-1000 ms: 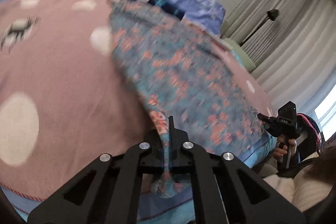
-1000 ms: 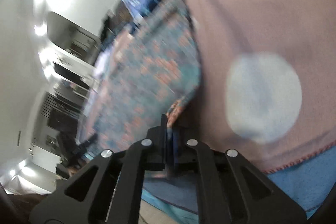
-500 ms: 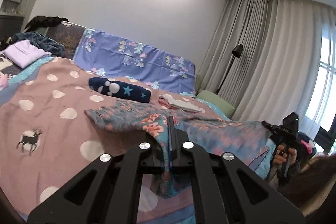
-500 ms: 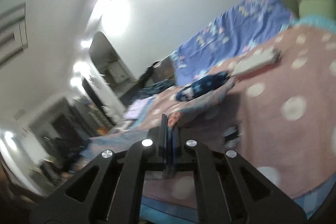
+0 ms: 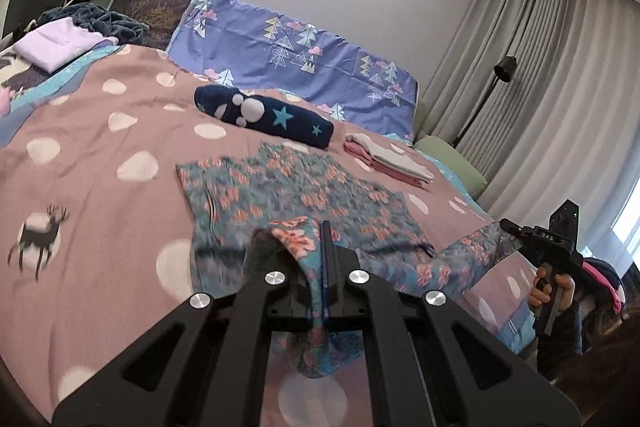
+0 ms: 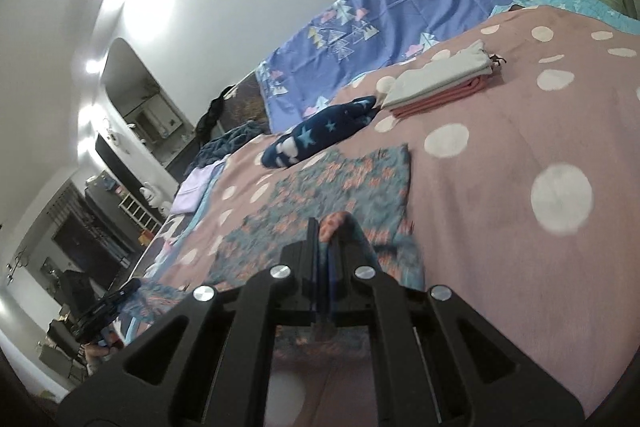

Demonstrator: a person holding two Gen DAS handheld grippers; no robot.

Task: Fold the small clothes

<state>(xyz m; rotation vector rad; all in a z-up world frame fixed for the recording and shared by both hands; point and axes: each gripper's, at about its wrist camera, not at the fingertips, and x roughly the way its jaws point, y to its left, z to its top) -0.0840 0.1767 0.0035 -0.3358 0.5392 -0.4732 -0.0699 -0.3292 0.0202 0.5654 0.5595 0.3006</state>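
A teal garment with an orange flower print [image 5: 296, 195] lies spread on the pink dotted bedspread [image 5: 100, 163], its near edge lifted off the bed. My left gripper [image 5: 326, 239] is shut on one near corner of the cloth, which drapes down between its arms. My right gripper [image 6: 323, 239] is shut on the other near corner of the floral garment [image 6: 340, 183]. In the left wrist view the right gripper [image 5: 510, 227] shows at the far right, held by a hand, with a strip of the cloth stretched to it. In the right wrist view the left gripper [image 6: 138, 283] shows at lower left.
Beyond the garment lie a rolled navy star-print item [image 5: 264, 117] and a folded pink and white stack [image 5: 388, 159]. A folded lilac cloth [image 5: 56, 43] sits at the far left corner. A blue patterned sheet [image 5: 296, 51] covers the headboard; curtains and a floor lamp [image 5: 502, 71] stand at the right.
Both grippers have risen with the garment's corners and tipped up from looking down at the cloth. The garment's near edge has lifted while its far part stays on the bed.
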